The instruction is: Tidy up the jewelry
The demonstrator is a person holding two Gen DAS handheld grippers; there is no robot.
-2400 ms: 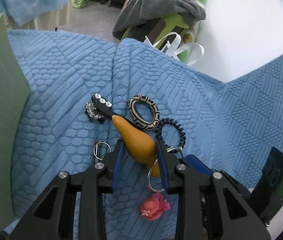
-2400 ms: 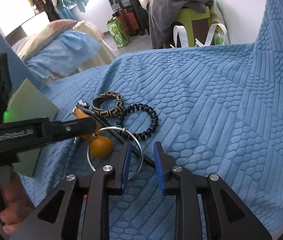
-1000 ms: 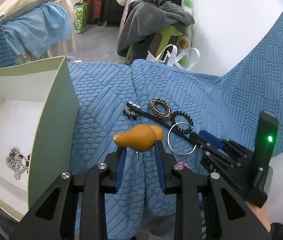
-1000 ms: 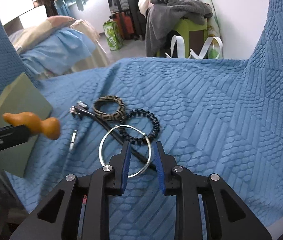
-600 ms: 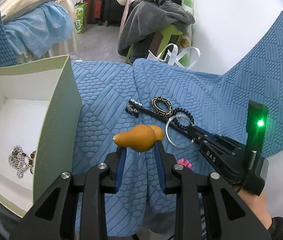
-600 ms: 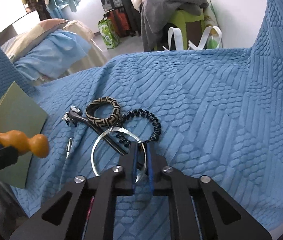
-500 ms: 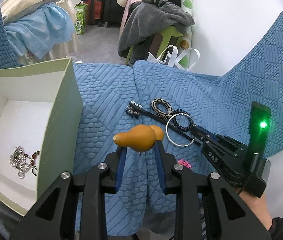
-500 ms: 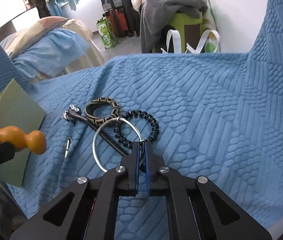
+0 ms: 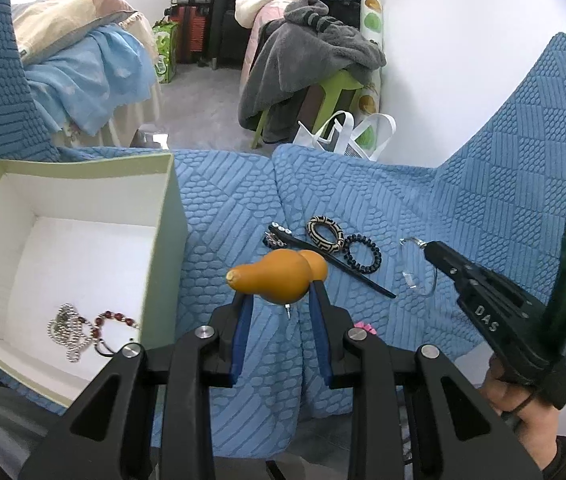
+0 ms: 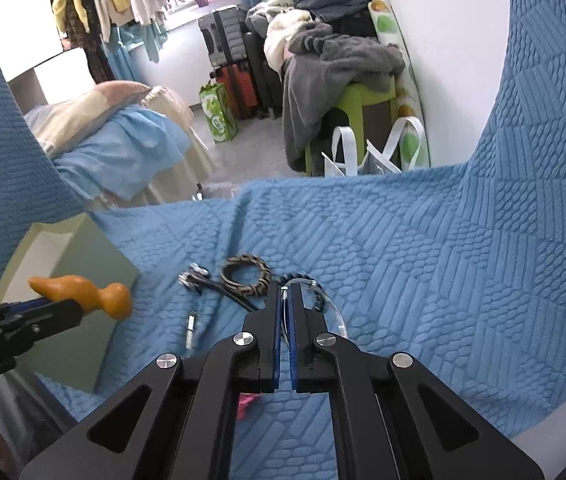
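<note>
My left gripper point(image 9: 277, 294) is shut on an orange gourd charm point(image 9: 279, 276) and holds it above the blue cover, right of the open green box point(image 9: 171, 200). The box holds a silver bead chain point(image 9: 65, 330) and a red bead bracelet point(image 9: 113, 318). My right gripper point(image 10: 284, 294) is shut on a thin silver hoop point(image 9: 417, 268) and holds it lifted off the cover; the hoop also shows in the right wrist view point(image 10: 333, 310). A patterned ring point(image 9: 324, 231), a black coil hair tie point(image 9: 361, 253) and a black hair stick point(image 9: 347, 270) lie on the cover.
A small pink charm point(image 9: 363, 326) lies by my left gripper's right finger. A small metal piece point(image 10: 190, 330) lies on the cover near the box. A stool with grey clothes point(image 9: 315, 60) and a white bag point(image 9: 343, 132) stand beyond the cover's far edge.
My right gripper closed on the silver hoop and lifted it up and to the right, off the cover. My left gripper raised the gourd and moved it toward the box.
</note>
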